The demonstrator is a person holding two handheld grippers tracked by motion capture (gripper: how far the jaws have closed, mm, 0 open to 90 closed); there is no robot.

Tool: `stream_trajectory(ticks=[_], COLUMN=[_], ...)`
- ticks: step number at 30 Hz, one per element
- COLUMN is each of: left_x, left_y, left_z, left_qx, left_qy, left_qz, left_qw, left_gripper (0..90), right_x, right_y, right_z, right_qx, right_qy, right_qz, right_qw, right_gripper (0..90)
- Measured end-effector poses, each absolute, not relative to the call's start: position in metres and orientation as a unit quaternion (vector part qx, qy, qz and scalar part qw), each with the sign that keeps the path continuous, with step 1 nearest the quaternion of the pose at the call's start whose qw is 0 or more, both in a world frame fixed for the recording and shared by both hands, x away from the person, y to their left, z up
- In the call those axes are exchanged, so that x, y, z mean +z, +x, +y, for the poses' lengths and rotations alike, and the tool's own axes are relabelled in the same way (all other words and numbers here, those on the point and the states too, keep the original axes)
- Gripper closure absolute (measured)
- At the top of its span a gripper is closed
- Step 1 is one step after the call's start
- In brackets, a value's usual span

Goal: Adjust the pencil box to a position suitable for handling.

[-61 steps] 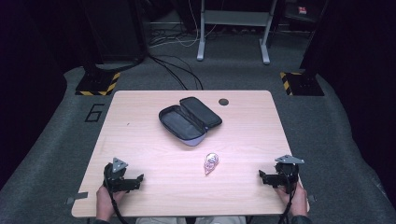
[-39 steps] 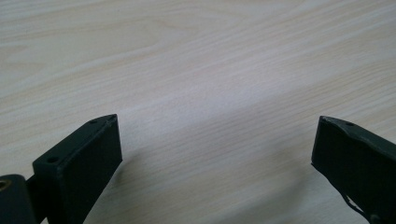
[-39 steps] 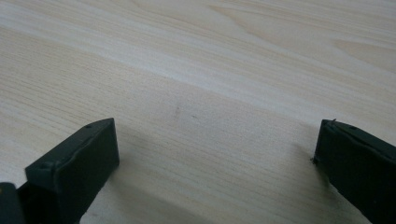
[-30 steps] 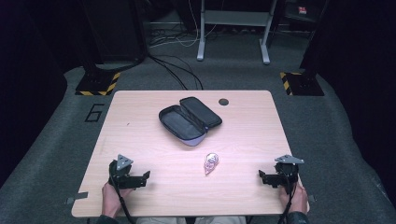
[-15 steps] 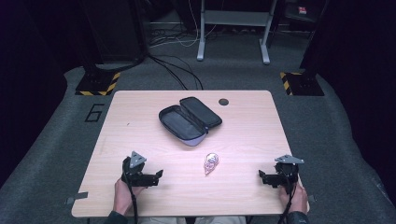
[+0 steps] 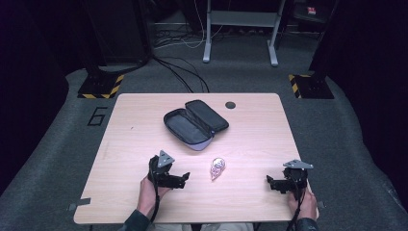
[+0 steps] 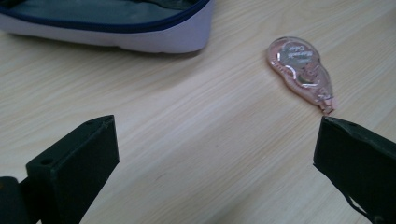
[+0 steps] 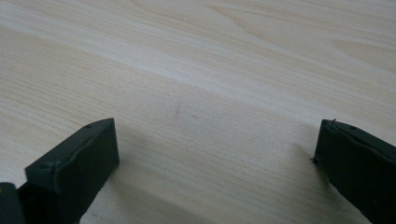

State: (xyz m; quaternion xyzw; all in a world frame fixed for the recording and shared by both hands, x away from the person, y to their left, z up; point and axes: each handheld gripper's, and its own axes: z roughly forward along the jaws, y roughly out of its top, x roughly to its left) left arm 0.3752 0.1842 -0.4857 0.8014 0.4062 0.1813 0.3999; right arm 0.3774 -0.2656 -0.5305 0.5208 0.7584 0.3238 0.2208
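Observation:
A pink correction tape dispenser (image 6: 217,168) lies on the wooden table (image 6: 144,130) in front of an open dark pencil case (image 6: 195,124). My left gripper (image 6: 184,179) is open, just left of the dispenser, jaws pointing at it. In the left gripper view the dispenser (image 7: 302,71) lies ahead to the right, beyond the wide-apart jaws, and the case's white edge (image 7: 140,39) runs across the top. My right gripper (image 6: 270,183) is open near the table's front right, over bare wood, with nothing between its jaws.
A small dark round disc (image 6: 230,105) sits near the table's far edge. Beyond the table, cables (image 6: 183,72) and metal stand legs (image 6: 240,43) lie on the grey carpet. Yellow-black striped bases (image 6: 101,84) stand at both far corners.
My left gripper has moved right along the table's front, from near the left corner to just beside the dispenser. The right gripper has stayed put.

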Motion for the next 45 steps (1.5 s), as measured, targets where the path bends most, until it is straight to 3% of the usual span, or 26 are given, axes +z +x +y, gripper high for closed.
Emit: stream_trajectory(ticks=[32,45], left_x=[-0.502,-0.515], left_y=[0.406,0.419], left_z=[0.076,0.054], left_qx=[0.138,0.137], left_qy=[0.835,0.843], left_qz=[0.355,0.371], left_qw=[0.397,0.365], left_gripper=[1.5,15.3], right_x=[-0.530,-0.531], right_y=[0.377,0.377], right_z=[-0.266,-0.266], right_qx=[0.322,0.323], right_qy=[0.519,0.519], right_qz=[0.761,0.759], right_qw=[0.221,0.223], right_gripper=[0.0,0.0])
